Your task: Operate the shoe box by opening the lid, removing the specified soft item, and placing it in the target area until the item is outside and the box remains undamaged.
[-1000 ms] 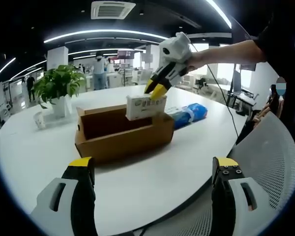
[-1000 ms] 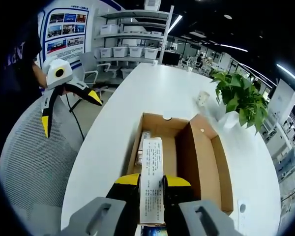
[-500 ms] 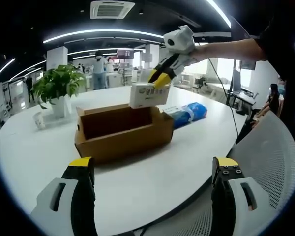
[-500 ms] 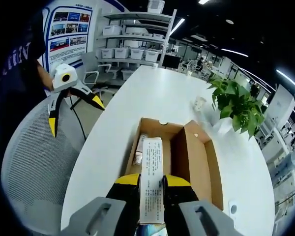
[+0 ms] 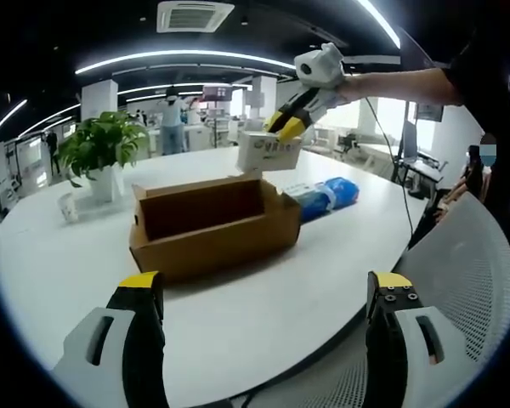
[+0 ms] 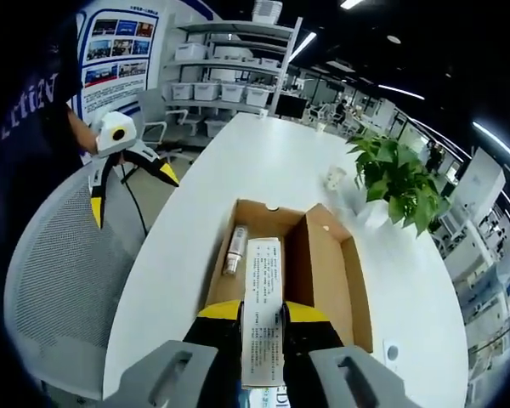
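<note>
An open brown cardboard shoe box [image 5: 212,242] sits on the white table [image 5: 263,314]; its lid flap [image 6: 323,263] stands up along one side. My right gripper [image 6: 263,316] is shut on a white soft packet [image 6: 263,272] with printed text and holds it well above the box [image 6: 217,268]. From the left gripper view, the right gripper [image 5: 291,126] holds the packet [image 5: 268,153] in the air over the box's far right corner. A small tube [image 6: 235,249] lies inside the box. My left gripper [image 5: 265,285] stands open near the table's edge, apart from the box, and shows as the left gripper [image 6: 119,170] beside a chair.
A blue wrapped pack [image 5: 327,195] lies on the table right of the box. A potted plant [image 5: 102,149] and a small cup [image 5: 68,208] stand at the back left. A grey mesh chair [image 5: 463,280] is at the table's edge. Shelves [image 6: 229,64] line the far wall.
My right gripper has lifted the white packet out of the box and carried it higher and toward the box's right end. The left gripper has stayed put, open.
</note>
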The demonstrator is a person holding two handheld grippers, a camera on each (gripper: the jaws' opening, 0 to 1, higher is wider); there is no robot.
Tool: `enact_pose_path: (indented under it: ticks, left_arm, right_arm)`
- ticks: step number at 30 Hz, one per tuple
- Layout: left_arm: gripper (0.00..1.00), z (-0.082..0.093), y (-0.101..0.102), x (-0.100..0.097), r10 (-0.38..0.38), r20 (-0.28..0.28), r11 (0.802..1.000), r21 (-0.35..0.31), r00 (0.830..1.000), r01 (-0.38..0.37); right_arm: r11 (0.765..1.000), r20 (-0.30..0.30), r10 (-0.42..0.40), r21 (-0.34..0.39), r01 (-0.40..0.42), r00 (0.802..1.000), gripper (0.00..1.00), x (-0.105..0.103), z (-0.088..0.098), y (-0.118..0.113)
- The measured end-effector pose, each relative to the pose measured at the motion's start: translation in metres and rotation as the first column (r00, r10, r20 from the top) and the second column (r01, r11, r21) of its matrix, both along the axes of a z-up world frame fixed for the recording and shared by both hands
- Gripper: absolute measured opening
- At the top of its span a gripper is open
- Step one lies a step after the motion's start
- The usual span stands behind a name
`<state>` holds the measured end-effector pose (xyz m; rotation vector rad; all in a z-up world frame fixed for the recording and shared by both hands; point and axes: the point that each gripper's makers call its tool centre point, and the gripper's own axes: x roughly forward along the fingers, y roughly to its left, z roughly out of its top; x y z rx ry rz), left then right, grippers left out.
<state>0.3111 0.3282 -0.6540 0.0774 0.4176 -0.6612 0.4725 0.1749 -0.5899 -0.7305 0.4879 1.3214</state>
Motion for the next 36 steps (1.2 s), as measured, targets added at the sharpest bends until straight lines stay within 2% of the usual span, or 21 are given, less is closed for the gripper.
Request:
enact_pose_path:
  ticks: [20,36]
  left_arm:
    - [0.99,-0.001,-0.001,-0.001,-0.011,-0.003,1.0,0.008,1.0,0.011]
    - [0.99,-0.002,-0.001,-0.001,-0.013,-0.006,1.0,0.011,1.0,0.013]
  right_arm:
    - [0.999,0.034,-0.036,-0.008,0.037,0.999,0.12,0.013,0.013,-0.043]
    - [0.995,0.047,-0.085,-0.046,0.087,0.995,0.12,0.016,0.009,-0.081]
